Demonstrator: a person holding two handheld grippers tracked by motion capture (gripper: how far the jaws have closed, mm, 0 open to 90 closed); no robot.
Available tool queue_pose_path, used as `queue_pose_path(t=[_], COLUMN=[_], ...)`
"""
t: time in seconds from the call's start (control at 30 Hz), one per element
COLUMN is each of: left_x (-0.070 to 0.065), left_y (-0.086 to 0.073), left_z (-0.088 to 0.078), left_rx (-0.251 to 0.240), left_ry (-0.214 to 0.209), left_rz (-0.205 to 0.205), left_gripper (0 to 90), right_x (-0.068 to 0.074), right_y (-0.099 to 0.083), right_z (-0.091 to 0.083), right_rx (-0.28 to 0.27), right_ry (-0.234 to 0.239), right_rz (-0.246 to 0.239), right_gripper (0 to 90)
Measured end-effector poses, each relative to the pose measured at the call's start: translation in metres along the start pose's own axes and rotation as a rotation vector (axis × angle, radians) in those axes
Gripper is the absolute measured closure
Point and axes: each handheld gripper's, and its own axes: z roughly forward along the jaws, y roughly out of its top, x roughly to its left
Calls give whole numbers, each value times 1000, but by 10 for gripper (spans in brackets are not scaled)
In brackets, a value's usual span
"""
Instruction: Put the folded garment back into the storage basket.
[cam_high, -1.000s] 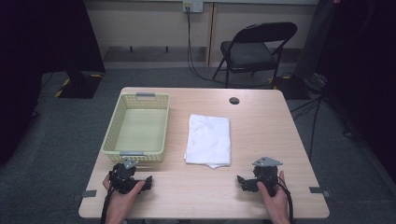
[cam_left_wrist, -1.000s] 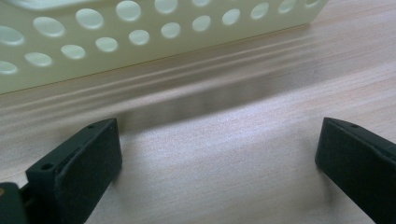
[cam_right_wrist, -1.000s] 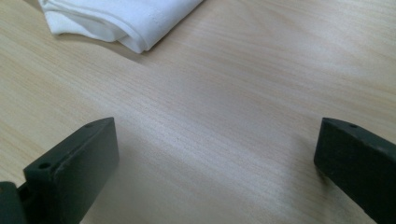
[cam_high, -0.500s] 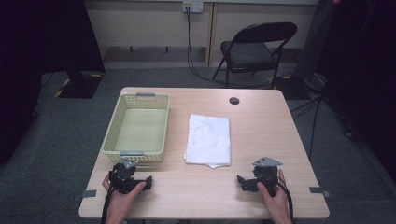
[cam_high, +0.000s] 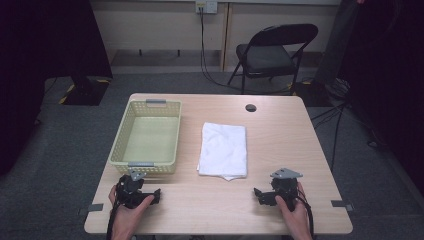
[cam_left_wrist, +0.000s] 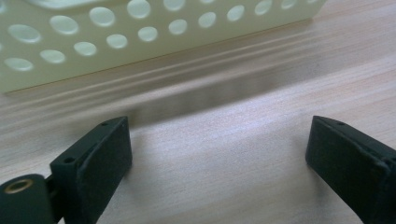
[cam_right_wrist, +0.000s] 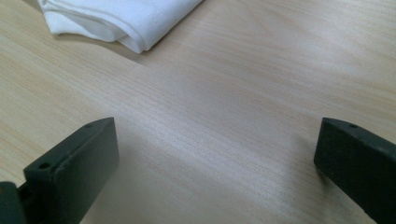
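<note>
Left tongs (cam_high: 152, 196) rest on the near left corner of the light wooden worktop (cam_high: 280, 135), held in the person's left hand (cam_high: 127, 212), jaws pointing toward the middle of the near edge. In the left gripper view the two black jaws stand wide apart with bare wood between them; they have just been closing a little, nothing between them. The pale yellow perforated plastic basket (cam_high: 146, 137) sits just beyond these tongs, its near wall (cam_left_wrist: 140, 32) close ahead in the left gripper view, not touching the jaws.

Right tongs (cam_high: 260, 194) rest on the near right part of the worktop, held in the person's right hand (cam_high: 295, 212), grey three-cornered plate on top, jaws pointing left. Right gripper view: jaws wide apart, bare worktop between them, nothing gripped.

Folded white cloth towel (cam_high: 223, 150) lies flat in the middle of the worktop, just right of the basket, apart from it. Its near corner (cam_right_wrist: 116, 21) shows ahead of the right tongs, apart from the jaws.

Small dark round hole (cam_high: 251, 108) near the far edge of the worktop. Black folding metal chair (cam_high: 272, 55) stands on the grey carpet floor beyond the worktop.
</note>
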Motion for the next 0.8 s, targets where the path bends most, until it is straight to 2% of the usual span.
queue_pose_path(t=[0.2,0.37,0.53,0.6,0.8], left_x=[-2,1,2,3,2], left_y=[0,-1,-1,-1,0], left_z=[-4,-6,-9,-10,-17], left_rx=[-17,-41,-33,-36,-50], left_ry=[-6,-23,1,-6,13], left_rz=[-9,-50,-65,-82,-61], left_gripper=[67,71,70,70,73], right_x=[0,0,0,0,0], right_y=[0,0,0,0,0], right_z=[0,0,0,0,0], right_rx=[0,0,0,0,0], right_ry=[0,0,0,0,0], right_rz=[0,0,0,0,0], right_gripper=[0,0,0,0,0])
